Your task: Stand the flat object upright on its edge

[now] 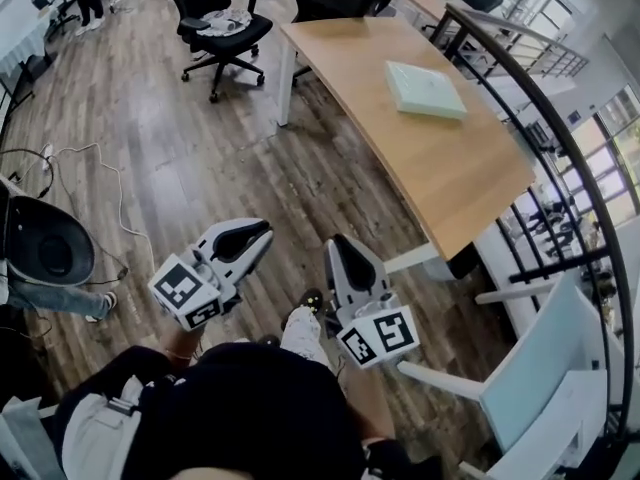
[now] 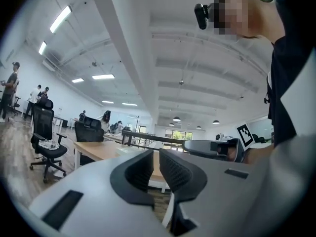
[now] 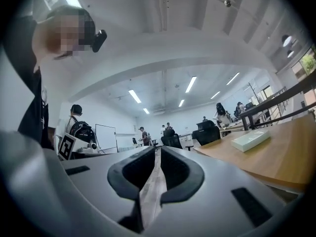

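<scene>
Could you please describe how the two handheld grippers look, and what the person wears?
Both the left gripper and the right gripper have light grey shells with black ribbed pads inside the jaws. Each carries a cube with black-and-white square markers. No cables show. The person wears a black top.

Floor [image 1: 200, 168]: you stand on dark wood planks, grainy, faint sheen | table [image 1: 440, 173]: pale wood top, smooth, matt | flat object [image 1: 426, 89]: smooth, satin, material unclear | your left gripper [image 1: 263, 235] and right gripper [image 1: 338, 244]: grey matt plastic shells, black ribbed pads [image 2: 174, 171] | railing [image 1: 540, 108]: black painted metal | chair [image 1: 540, 368]: white glossy plastic
</scene>
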`<state>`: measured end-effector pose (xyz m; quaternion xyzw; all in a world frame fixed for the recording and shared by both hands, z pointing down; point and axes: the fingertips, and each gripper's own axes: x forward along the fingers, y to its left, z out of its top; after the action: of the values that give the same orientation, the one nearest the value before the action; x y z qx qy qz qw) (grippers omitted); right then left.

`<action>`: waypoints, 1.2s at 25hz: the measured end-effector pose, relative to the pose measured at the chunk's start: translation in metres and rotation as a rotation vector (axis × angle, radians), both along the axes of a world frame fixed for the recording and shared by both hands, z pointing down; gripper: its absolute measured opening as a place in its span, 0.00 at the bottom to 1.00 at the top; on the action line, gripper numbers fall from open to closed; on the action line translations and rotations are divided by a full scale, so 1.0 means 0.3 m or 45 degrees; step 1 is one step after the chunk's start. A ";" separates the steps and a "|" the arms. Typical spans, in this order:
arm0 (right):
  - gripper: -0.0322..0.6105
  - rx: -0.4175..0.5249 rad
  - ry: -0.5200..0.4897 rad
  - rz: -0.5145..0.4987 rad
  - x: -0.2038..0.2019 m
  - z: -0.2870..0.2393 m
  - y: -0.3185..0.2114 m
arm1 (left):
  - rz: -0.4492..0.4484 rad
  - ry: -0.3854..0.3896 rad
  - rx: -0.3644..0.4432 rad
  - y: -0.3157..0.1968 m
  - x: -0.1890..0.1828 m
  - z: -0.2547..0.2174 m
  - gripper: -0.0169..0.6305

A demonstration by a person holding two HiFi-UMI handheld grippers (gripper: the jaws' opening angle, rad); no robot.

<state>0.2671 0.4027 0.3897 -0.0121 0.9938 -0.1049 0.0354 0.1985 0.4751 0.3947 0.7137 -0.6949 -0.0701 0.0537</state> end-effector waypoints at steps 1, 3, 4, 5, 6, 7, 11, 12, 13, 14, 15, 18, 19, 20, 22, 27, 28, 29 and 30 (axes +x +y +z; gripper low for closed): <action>0.09 -0.005 -0.008 -0.010 -0.017 -0.001 -0.025 | -0.011 -0.002 -0.002 -0.020 -0.014 -0.002 0.08; 0.09 -0.015 -0.028 -0.026 -0.049 -0.012 -0.078 | -0.028 -0.005 -0.005 -0.064 -0.044 -0.011 0.08; 0.09 -0.016 -0.038 -0.033 -0.065 -0.021 -0.105 | -0.037 -0.009 -0.007 -0.089 -0.061 -0.018 0.08; 0.09 -0.014 -0.046 -0.040 -0.081 -0.030 -0.133 | -0.046 -0.017 -0.009 -0.114 -0.077 -0.025 0.08; 0.09 -0.013 -0.051 -0.046 -0.096 -0.037 -0.162 | -0.053 -0.026 -0.011 -0.140 -0.091 -0.033 0.08; 0.09 -0.014 -0.055 -0.052 -0.109 -0.041 -0.191 | -0.059 -0.035 -0.014 -0.168 -0.105 -0.040 0.08; 0.09 -0.032 -0.066 -0.071 -0.158 -0.060 -0.313 | -0.070 -0.020 -0.012 -0.281 -0.149 -0.066 0.08; 0.09 -0.035 -0.068 -0.078 -0.171 -0.070 -0.339 | -0.073 -0.009 -0.009 -0.308 -0.161 -0.077 0.08; 0.09 -0.035 -0.071 -0.085 -0.183 -0.079 -0.362 | -0.077 -0.002 -0.009 -0.332 -0.173 -0.087 0.08; 0.09 -0.034 -0.074 -0.091 -0.193 -0.085 -0.380 | -0.079 -0.004 -0.012 -0.354 -0.181 -0.093 0.08; 0.09 -0.031 -0.077 -0.095 -0.200 -0.088 -0.397 | -0.079 -0.014 -0.019 -0.374 -0.186 -0.095 0.08; 0.09 -0.022 -0.084 -0.101 -0.218 -0.082 -0.451 | -0.073 -0.053 -0.033 -0.440 -0.195 -0.095 0.08; 0.09 -0.021 -0.083 -0.104 -0.221 -0.078 -0.470 | -0.070 -0.055 -0.032 -0.464 -0.194 -0.096 0.08; 0.09 -0.023 -0.080 -0.106 -0.220 -0.074 -0.489 | -0.066 -0.053 -0.032 -0.487 -0.192 -0.096 0.08; 0.09 -0.026 -0.077 -0.106 -0.215 -0.070 -0.533 | -0.061 -0.052 -0.035 -0.536 -0.188 -0.095 0.08; 0.09 -0.022 -0.072 -0.073 -0.221 -0.066 -0.682 | -0.032 -0.046 -0.052 -0.689 -0.202 -0.091 0.08; 0.09 -0.025 -0.068 -0.065 -0.220 -0.060 -0.712 | -0.021 -0.042 -0.061 -0.722 -0.200 -0.084 0.08; 0.09 -0.026 -0.063 -0.058 -0.218 -0.053 -0.741 | -0.011 -0.039 -0.070 -0.754 -0.198 -0.077 0.08; 0.09 -0.024 -0.057 -0.054 -0.217 -0.045 -0.768 | -0.001 -0.038 -0.078 -0.785 -0.196 -0.070 0.08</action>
<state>0.2020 0.1722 0.3761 0.0109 0.9918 -0.1151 0.0551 0.1397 0.2395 0.3738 0.7124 -0.6977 -0.0383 0.0650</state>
